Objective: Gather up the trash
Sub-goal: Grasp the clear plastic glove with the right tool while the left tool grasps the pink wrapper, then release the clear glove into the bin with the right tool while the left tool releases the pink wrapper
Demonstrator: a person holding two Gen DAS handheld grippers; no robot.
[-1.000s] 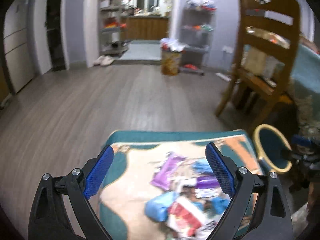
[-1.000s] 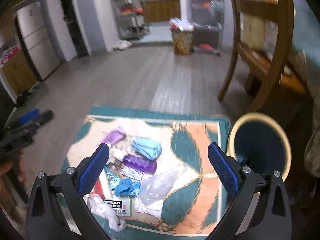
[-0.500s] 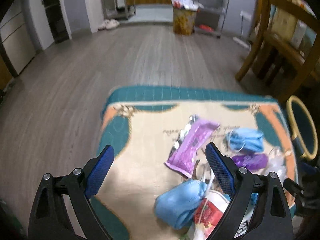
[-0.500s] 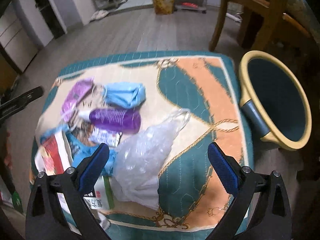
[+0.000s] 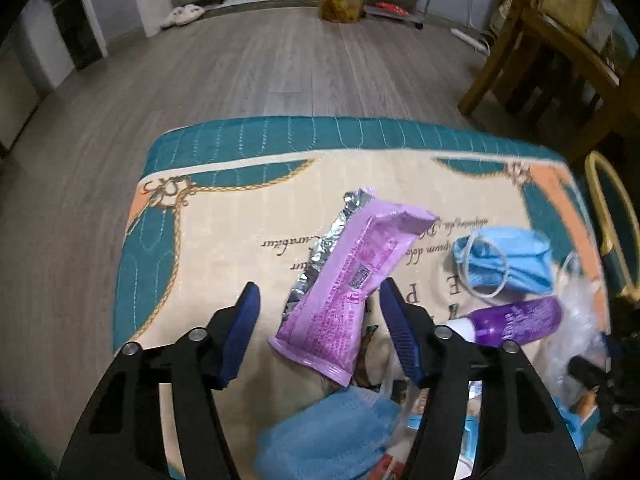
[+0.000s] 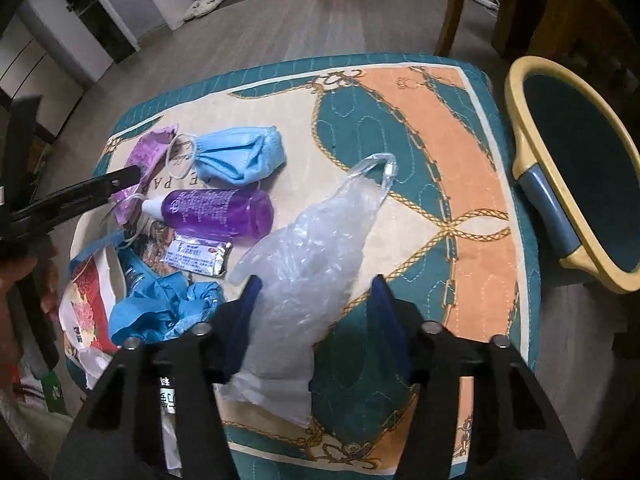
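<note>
Closing around the purple wrapper (image 5: 348, 292) and clear bag (image 6: 308, 256), both jaws not yet pinching

purple wrapper (image 5: 348, 292), blue mask (image 6: 240, 154), teal-orange mat (image 6: 460, 168)

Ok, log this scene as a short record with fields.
surface: patterned mat on a wood floor
left tool: jaws closing around the purple wrapper, not yet pressing
right tool: jaws closing around the clear plastic bag, pads not pressing
other trash: purple bottle, blue face mask
bin: beside the mat, nothing visible inside
</note>
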